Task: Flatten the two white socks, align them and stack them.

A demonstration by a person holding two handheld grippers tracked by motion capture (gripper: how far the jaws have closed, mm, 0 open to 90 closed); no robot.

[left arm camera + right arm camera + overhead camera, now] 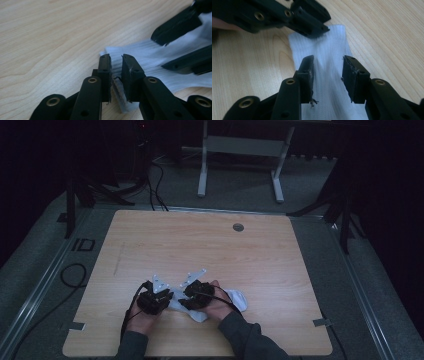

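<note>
A white ribbed sock point(237, 298) lies flat on the wooden table point(200, 245) near its front edge. My left gripper point(116, 62) is shut on the sock's point(150, 57) cuff edge, with a fold of fabric pinched between its jaws. The right gripper point(328, 62) is open and straddles the sock point(329, 47) a little further along, one jaw on each side of the fabric. In the high view the left gripper point(167, 301) and right gripper point(184, 304) meet tip to tip over the sock's left end. The left gripper point(317, 28) also grips the cuff in the right gripper view.
A round cable hole point(238, 227) sits in the table's far side. Bare wood stretches ahead and to both sides. Beyond the table stands a white desk frame point(240, 150); cables point(72, 275) lie on the grey floor at the left.
</note>
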